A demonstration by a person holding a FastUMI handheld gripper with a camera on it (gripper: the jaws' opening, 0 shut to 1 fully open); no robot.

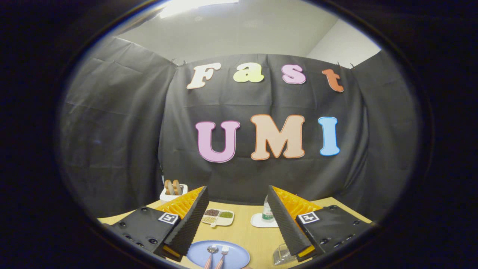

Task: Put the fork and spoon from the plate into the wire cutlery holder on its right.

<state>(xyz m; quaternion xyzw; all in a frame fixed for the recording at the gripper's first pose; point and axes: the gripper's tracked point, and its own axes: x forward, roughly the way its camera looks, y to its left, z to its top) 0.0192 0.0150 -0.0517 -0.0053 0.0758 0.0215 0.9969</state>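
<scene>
**A:** So the claw (pixel 238 228) is hanging above the wooden table (pixel 246 231), fingers spread wide apart, gripping nothing. The round blue plate (pixel 239 257) is sitting below, between the fingers, carrying the metal spoon with a pinkish handle (pixel 211 254) and the matching metal fork (pixel 223 254) side by side. The wire cutlery holder (pixel 281 254) is waiting just under the right finger.

**B:** I'm guessing they're light, stiff and slippery, lying flat too. I'd be pinching the handle mid-length. Any labels?

**A:** The small bottle (pixel 267 211) beyond the fingers is wearing one, too tiny to read.
</scene>
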